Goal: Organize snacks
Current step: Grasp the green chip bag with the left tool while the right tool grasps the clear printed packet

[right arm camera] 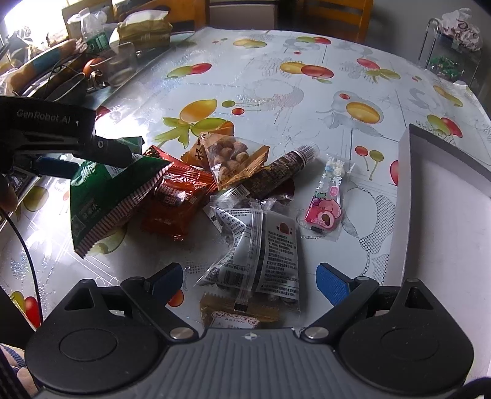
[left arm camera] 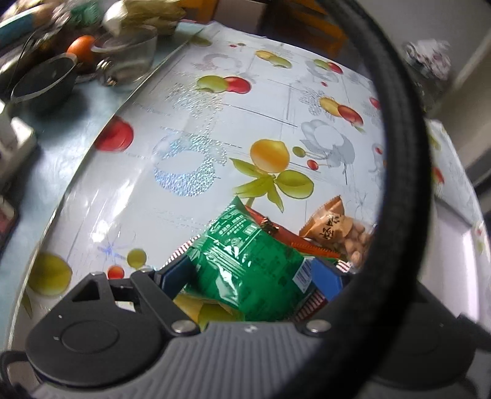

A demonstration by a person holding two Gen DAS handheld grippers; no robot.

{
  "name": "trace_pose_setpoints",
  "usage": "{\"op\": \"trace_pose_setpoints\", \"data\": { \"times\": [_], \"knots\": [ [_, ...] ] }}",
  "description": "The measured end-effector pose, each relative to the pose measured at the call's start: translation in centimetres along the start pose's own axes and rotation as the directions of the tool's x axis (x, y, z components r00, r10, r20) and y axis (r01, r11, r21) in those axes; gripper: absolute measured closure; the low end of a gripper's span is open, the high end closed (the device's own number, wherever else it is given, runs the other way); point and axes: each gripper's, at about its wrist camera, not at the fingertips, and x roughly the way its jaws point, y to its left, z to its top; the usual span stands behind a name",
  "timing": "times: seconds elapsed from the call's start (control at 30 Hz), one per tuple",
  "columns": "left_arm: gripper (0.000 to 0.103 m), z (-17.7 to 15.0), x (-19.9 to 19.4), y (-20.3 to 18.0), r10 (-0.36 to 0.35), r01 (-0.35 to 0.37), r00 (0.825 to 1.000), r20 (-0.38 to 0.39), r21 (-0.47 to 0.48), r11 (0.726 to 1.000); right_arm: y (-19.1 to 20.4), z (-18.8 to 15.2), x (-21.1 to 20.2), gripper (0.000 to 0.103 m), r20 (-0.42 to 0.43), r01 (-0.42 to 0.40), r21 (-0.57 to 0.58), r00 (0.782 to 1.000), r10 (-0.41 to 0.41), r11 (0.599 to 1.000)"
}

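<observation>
My left gripper [left arm camera: 248,276] is shut on a green snack packet [left arm camera: 245,261] and holds it above the table; it also shows at the left of the right wrist view [right arm camera: 104,190]. My right gripper [right arm camera: 248,277] is open and empty over a clear packet with black print [right arm camera: 260,245]. On the table lie a red packet [right arm camera: 175,199], a peanut packet [right arm camera: 233,159], a dark brown stick packet [right arm camera: 276,175], a pink candy packet [right arm camera: 325,208] and a brown packet [right arm camera: 239,313]. A white box [right arm camera: 445,214] stands at the right.
The table has a fruit-print cloth [right arm camera: 276,92]. At the back left are a glass cup [left arm camera: 135,55], an orange [left arm camera: 83,47], a dark bowl [left arm camera: 43,79], bottles and a tissue pack [right arm camera: 144,27]. A thick black cable [left arm camera: 399,153] crosses the left wrist view.
</observation>
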Motion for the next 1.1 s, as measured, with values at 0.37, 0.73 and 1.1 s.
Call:
{"op": "trace_pose_setpoints", "data": {
  "times": [0.37, 0.73, 1.1],
  "knots": [
    [0.032, -0.4, 0.6, -1.4, -0.019, 0.015, 1.0, 0.025, 0.138, 0.99, 0.1, 0.2, 1.3, 0.012, -0.012, 0.016, -0.025, 1.0, -0.016, 1.0],
    [0.049, -1.0, -0.1, -1.9, -0.06, 0.049, 0.997, 0.042, 0.233, 0.971, -0.3, 0.5, 2.2, 0.026, -0.009, 0.015, -0.004, 1.0, -0.015, 1.0],
    [0.052, -1.6, -1.9, -2.2, -0.094, 0.061, 0.992, 0.089, 0.312, 0.948, -0.7, 0.7, 1.7, 0.042, 0.028, -0.042, 0.025, 0.999, 0.041, 0.999]
  ]
}}
